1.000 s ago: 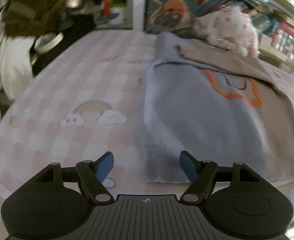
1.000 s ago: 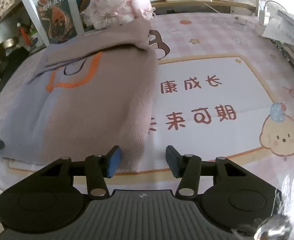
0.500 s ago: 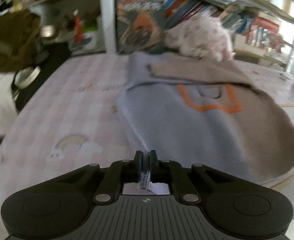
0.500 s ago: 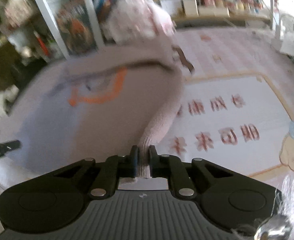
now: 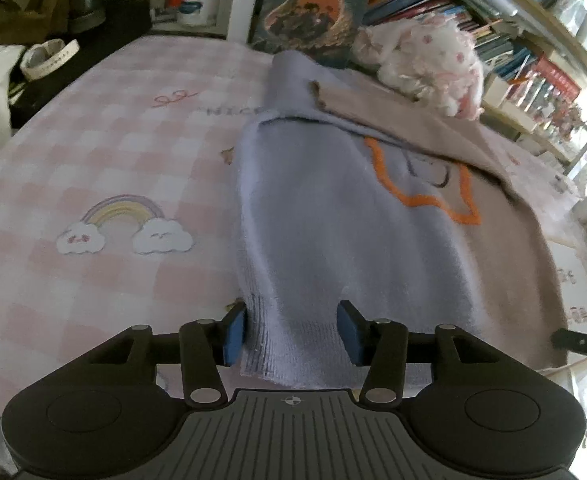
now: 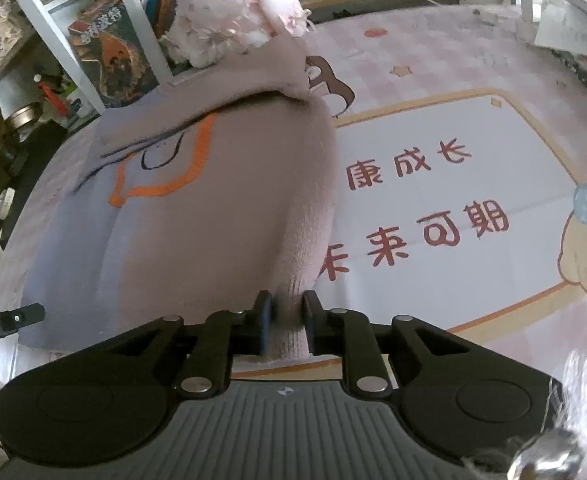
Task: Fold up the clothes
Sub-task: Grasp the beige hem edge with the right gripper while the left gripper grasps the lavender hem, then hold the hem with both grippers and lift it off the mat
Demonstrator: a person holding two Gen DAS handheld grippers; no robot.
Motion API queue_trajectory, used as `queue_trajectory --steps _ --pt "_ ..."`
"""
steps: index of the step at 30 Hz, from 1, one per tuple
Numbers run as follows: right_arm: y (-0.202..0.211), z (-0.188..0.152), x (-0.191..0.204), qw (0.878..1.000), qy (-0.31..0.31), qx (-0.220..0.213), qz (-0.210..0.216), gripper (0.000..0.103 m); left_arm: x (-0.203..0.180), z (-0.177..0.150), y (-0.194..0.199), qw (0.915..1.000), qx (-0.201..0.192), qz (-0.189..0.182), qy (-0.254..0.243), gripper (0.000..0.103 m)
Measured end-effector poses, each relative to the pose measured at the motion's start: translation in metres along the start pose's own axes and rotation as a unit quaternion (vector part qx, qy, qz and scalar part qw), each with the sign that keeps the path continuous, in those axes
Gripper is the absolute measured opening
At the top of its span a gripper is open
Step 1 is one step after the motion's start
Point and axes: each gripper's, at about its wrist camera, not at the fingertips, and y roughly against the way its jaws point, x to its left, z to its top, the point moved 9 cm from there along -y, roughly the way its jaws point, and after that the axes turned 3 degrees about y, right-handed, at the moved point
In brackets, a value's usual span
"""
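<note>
The left hand-held gripper (image 5: 291, 332) is spread wide, its blue pads standing either side of the ribbed hem at the lavender corner of the sweater (image 5: 333, 220); the left pad is just beside the cloth, the right pad apart from it, so it holds nothing. The right hand-held gripper (image 6: 286, 326) is much narrower, with the taupe hem corner bunched between its pads; whether they actually press the cloth or have slackened cannot be told.

The sweater lies flat on the table (image 5: 105, 140), on a pink checked cover with a rainbow print. It is half lavender, half taupe, with an orange outline on the chest. At its far end a taupe part, probably a sleeve, is laid across the body, and both long edges look rolled in, so the sides appear already folded. A fluffy pink-and-white toy (image 5: 433, 56) sits just beyond the far end, in front of bookshelves.

Judging by this, the narrowing folds are done and the bottom hem is not yet carried up toward the collar; that lengthwise fold, possibly a second one, is left.
</note>
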Motion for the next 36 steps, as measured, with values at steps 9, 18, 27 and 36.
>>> queue_trajectory --steps 9,18,27,36 --pt "0.024 0.01 0.018 0.996 0.048 -0.069 0.036 0.01 -0.015 0.014 0.015 0.9977 -0.048 0.003 -0.047 0.007" --pt "0.007 0.001 -0.007 1.0 -0.013 -0.015 0.022 0.016 0.009 0.005 0.0 0.9995 -0.001 -0.013 0.03 0.024" --pt "-0.001 0.008 -0.009 0.999 -0.036 -0.01 0.035 0.019 0.014 0.004 -0.01 0.9986 0.004 -0.011 0.052 0.024" --pt "-0.009 0.018 -0.007 0.998 -0.036 -0.002 0.045 0.019 0.014 0.009 -0.015 0.999 -0.001 -0.01 0.044 0.01"
